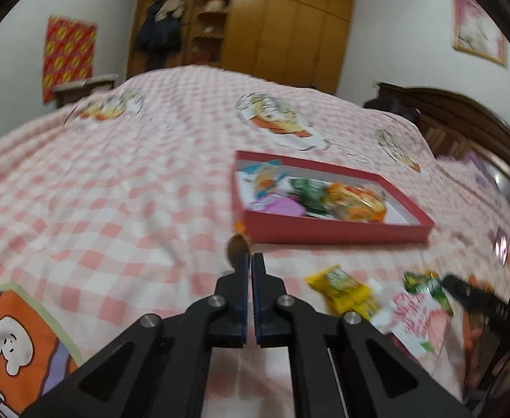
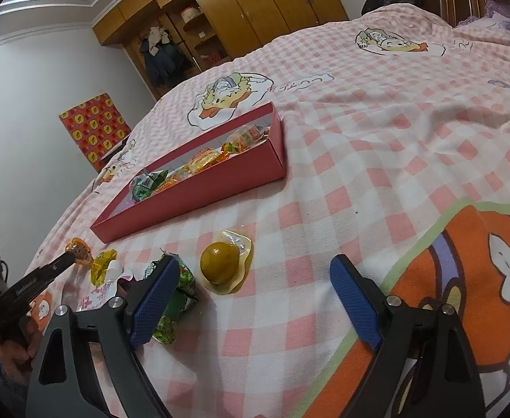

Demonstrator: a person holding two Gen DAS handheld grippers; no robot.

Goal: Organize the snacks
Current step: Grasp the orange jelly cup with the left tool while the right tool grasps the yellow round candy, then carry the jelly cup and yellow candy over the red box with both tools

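Snack (image 1: 236, 246) blurred, clamped in left gripper (image 1: 251, 256), wrapper unreadable, right gripper (image 2: 255, 271) spread wide, empty

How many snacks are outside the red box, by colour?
Green packet: 1
Yellow packet: 1
Pink-white packet: 1
Brown round snack: 1
Orange-wrapped snack, held in left gripper: 1
Total: 5

Pink checked bed cover (image 2: 377, 146), red tray (image 2: 199, 191) of snacks, round yellow candy (image 2: 220, 264), loose packets (image 1: 345, 289)
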